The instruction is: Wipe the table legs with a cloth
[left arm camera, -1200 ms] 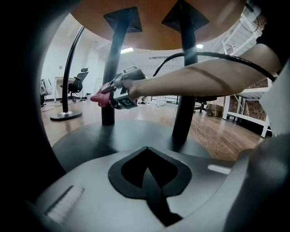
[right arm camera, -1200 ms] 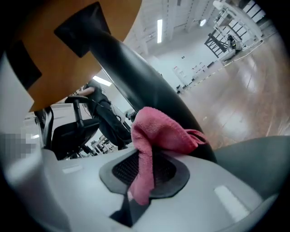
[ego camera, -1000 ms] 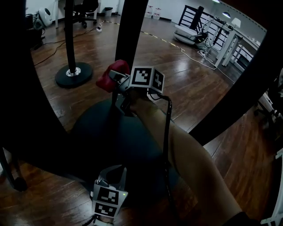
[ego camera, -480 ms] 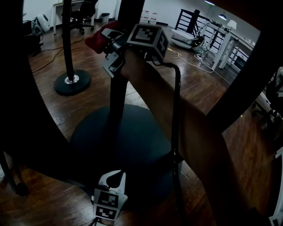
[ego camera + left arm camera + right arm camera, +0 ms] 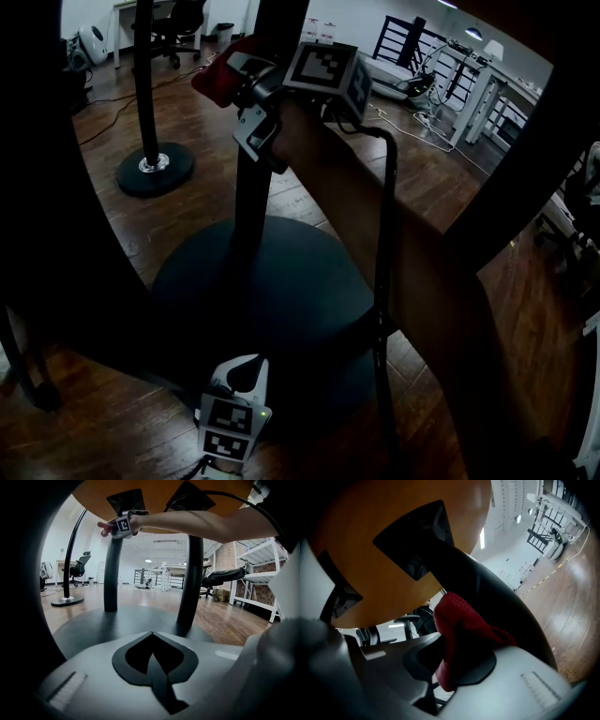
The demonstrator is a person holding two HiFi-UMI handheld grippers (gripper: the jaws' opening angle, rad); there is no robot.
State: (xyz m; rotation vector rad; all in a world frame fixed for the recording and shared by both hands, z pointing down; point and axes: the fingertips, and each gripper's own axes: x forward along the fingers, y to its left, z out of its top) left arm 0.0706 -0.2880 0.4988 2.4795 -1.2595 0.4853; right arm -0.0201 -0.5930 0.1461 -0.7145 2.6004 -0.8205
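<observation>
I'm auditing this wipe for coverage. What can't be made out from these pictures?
- Head view: the right gripper hides where the red cloth meets the table leg.
- Head view: the leg's top is cut off by the upper edge.
- Right gripper view: the cloth's full extent, bunched between the jaws.

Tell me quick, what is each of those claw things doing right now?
Left gripper: shut, holding nothing.
Right gripper: shut on the red cloth, against the table leg.

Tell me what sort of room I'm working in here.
Probably an open-plan office or lab: wood plank floor, a swivel office chair and white workbenches. The right tool holds a red cloth at a table leg.
</observation>
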